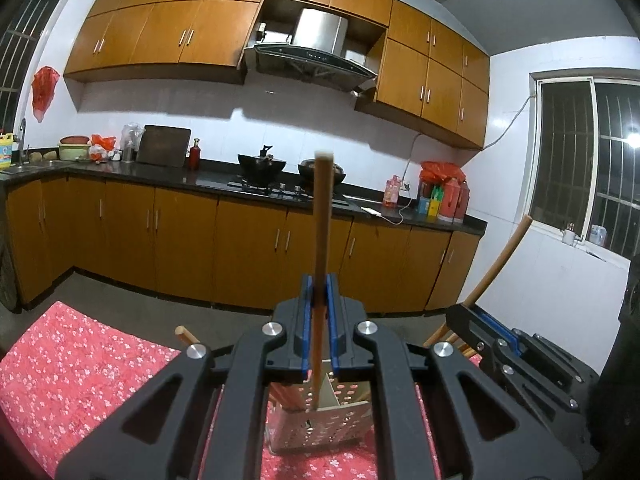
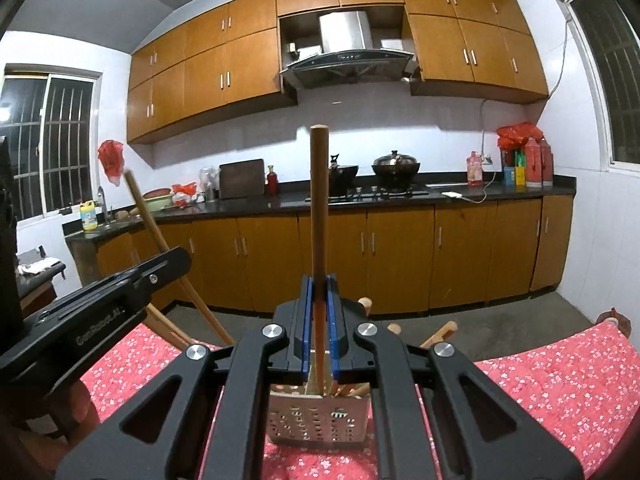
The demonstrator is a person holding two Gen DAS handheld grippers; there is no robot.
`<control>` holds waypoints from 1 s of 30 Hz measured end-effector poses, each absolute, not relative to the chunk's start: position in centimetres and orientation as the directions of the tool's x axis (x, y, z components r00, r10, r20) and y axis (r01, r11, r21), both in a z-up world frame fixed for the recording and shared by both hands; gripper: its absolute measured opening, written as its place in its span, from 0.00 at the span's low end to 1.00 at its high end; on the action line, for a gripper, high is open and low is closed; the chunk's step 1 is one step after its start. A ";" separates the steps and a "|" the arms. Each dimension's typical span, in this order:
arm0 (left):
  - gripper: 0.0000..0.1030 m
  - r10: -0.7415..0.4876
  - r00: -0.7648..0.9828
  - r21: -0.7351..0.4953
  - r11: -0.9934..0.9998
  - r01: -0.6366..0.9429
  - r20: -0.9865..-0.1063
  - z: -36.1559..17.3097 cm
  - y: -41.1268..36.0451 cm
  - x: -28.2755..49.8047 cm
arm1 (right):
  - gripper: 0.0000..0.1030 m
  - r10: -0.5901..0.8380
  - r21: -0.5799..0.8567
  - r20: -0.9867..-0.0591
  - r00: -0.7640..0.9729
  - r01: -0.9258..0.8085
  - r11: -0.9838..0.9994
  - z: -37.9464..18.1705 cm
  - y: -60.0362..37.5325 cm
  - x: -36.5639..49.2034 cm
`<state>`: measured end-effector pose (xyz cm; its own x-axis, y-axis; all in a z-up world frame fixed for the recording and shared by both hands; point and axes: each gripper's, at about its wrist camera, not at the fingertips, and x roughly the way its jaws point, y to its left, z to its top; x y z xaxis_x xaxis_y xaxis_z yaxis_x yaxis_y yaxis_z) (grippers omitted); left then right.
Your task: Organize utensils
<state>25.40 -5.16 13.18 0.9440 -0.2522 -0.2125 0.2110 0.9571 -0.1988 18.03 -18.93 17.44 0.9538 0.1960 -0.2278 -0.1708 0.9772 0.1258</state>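
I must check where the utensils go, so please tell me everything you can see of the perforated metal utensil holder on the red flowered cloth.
The perforated metal utensil holder is a shiny, boxy caddy with rows of punched holes and an inner divider. It stands upright on the red flowered cloth. Several wooden chopsticks lean inside. The chopstick clamped upright in the right gripper reaches down into it.

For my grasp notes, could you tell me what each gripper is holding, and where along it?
Left gripper and right gripper each clamp one wooden chopstick low on its shaft, lower end in the holder.
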 end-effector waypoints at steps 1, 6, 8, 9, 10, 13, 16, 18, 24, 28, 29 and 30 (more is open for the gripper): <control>0.19 -0.254 0.944 -0.201 0.956 0.213 -0.209 13.3 -5.0 25.3 | 0.09 0.194 0.124 -0.226 0.955 -0.169 0.978 17.7 -19.0 17.9; 0.30 -0.257 0.949 -0.222 0.951 0.215 -0.184 14.1 -3.8 23.9 | 0.28 0.186 0.138 -0.191 0.964 -0.161 0.977 18.7 -20.0 16.6; 0.36 -0.258 0.950 -0.233 0.949 0.214 -0.176 14.5 -3.2 23.2 | 0.31 0.182 0.147 -0.179 0.967 -0.156 0.977 19.1 -20.5 15.8; 0.37 -0.254 0.952 -0.235 0.949 0.211 -0.172 14.6 -2.8 22.7 | 0.37 0.178 0.153 -0.173 0.969 -0.152 0.976 19.3 -20.9 15.3; 0.41 -0.248 0.954 -0.235 0.950 0.205 -0.170 14.7 -2.4 22.2 | 0.40 0.173 0.157 -0.165 0.971 -0.147 0.977 19.4 -21.2 14.7; 0.50 -0.230 0.957 -0.234 0.954 0.186 -0.175 14.7 -1.1 20.6 | 0.53 0.157 0.159 -0.157 0.975 -0.132 0.978 19.5 -21.8 13.2; 0.62 -0.204 0.959 -0.213 0.964 0.161 -0.197 14.0 0.0 18.9 | 0.69 0.151 0.165 -0.161 0.975 -0.124 0.979 19.1 -22.2 11.7; 0.71 -0.190 0.958 -0.203 0.968 0.147 -0.214 13.2 0.8 17.7 | 0.83 0.146 0.159 -0.170 0.975 -0.119 0.980 18.6 -22.1 10.8; 0.95 -0.124 0.959 -0.140 0.986 0.090 -0.254 10.3 2.3 13.4 | 0.98 0.095 0.080 -0.222 0.970 -0.079 0.994 16.1 -20.7 8.1; 0.96 -0.079 0.960 -0.091 0.994 0.057 -0.269 8.5 2.5 10.6 | 0.98 0.070 0.062 -0.261 0.963 -0.055 0.997 14.4 -20.0 6.5; 0.96 -0.068 0.959 -0.079 0.996 0.049 -0.275 8.0 2.6 10.0 | 0.98 0.064 0.059 -0.270 0.961 -0.049 0.997 14.0 -19.9 6.2; 0.96 -0.062 0.958 -0.070 0.997 0.044 -0.281 7.6 2.6 9.6 | 0.98 0.057 0.056 -0.276 0.960 -0.043 0.997 13.6 -19.8 5.7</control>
